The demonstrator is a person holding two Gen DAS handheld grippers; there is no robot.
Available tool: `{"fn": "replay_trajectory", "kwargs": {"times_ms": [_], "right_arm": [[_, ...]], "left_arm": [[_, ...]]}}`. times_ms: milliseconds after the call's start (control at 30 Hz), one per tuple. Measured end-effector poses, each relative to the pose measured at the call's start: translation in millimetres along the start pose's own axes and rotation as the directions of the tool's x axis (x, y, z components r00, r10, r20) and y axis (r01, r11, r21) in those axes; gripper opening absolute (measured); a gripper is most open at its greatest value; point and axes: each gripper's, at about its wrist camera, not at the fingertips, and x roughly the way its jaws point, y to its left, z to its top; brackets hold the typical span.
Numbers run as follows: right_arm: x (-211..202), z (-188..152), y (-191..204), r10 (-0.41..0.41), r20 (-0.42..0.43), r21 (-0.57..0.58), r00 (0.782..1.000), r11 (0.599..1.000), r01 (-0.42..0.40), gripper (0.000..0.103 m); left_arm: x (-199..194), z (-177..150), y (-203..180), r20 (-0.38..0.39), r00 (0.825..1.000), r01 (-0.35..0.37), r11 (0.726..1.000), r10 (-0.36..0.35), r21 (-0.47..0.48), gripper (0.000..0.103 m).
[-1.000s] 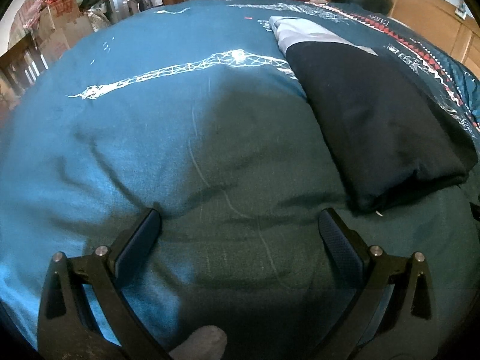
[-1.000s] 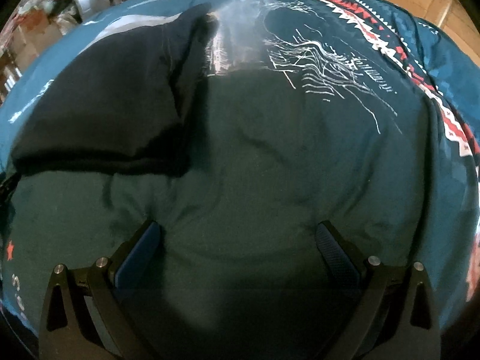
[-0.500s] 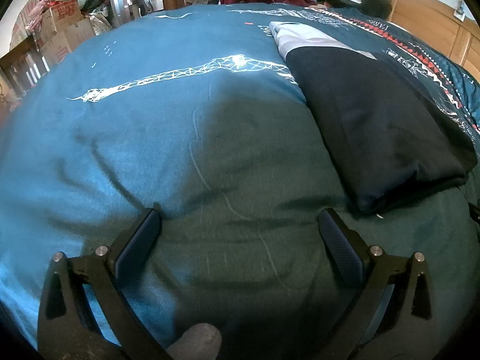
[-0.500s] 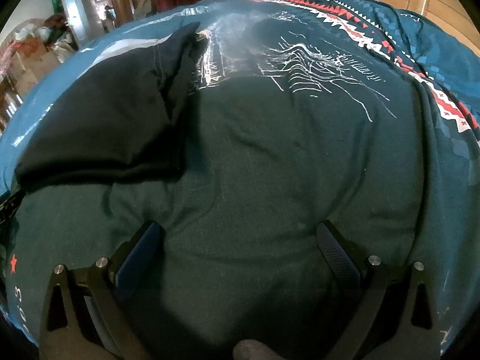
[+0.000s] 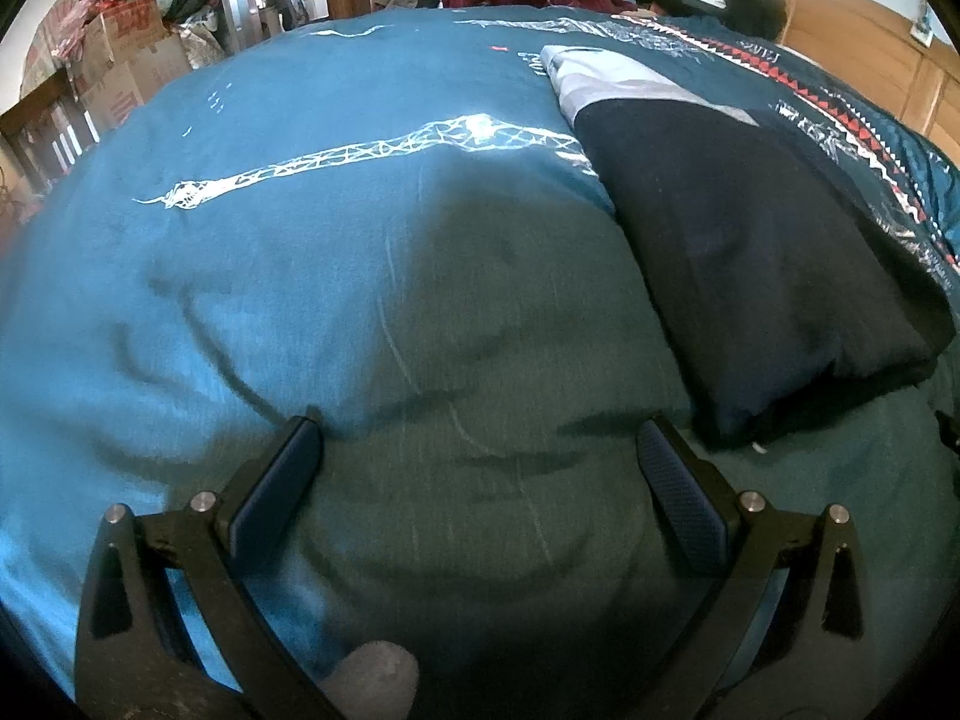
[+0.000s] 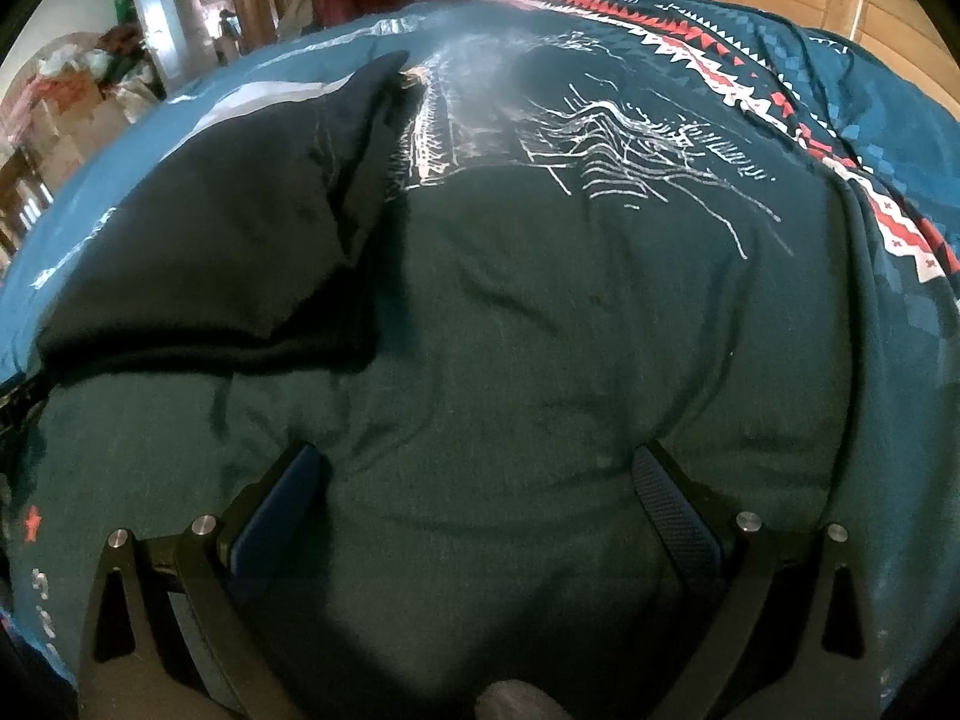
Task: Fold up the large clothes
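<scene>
No brand or label reads clearly; the white print on the teal bedspread (image 5: 312,276) is too blurred and the red lettering on cardboard boxes (image 5: 123,69) at ten o'clock is unreadable. The folded dark garment (image 5: 756,264) lies at two o'clock. The left gripper (image 5: 477,480) and right gripper (image 6: 477,501) both gape wide, empty.

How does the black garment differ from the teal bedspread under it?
The black garment is plain, with a grey band at its far end; the teal bedspread carries white line prints. The garment is folded into a compact stack; the bedspread lies spread out and creased. Both are fabric.
</scene>
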Motion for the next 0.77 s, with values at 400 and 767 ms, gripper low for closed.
{"fn": "replay_trajectory", "kwargs": {"times_ms": [400, 767], "right_arm": [[-236, 33, 85, -0.056, 0.455, -0.115, 0.889, 0.986, 0.121, 0.103], [-272, 49, 122, 0.071, 0.444, -0.11, 0.893, 0.994, -0.024, 0.103]], "left_arm": [[-222, 22, -46, 0.529, 0.849, -0.051, 0.993, -0.014, 0.109, 0.103], [-277, 23, -33, 0.624, 0.781, -0.029, 0.996, -0.031, 0.086, 0.103]]}}
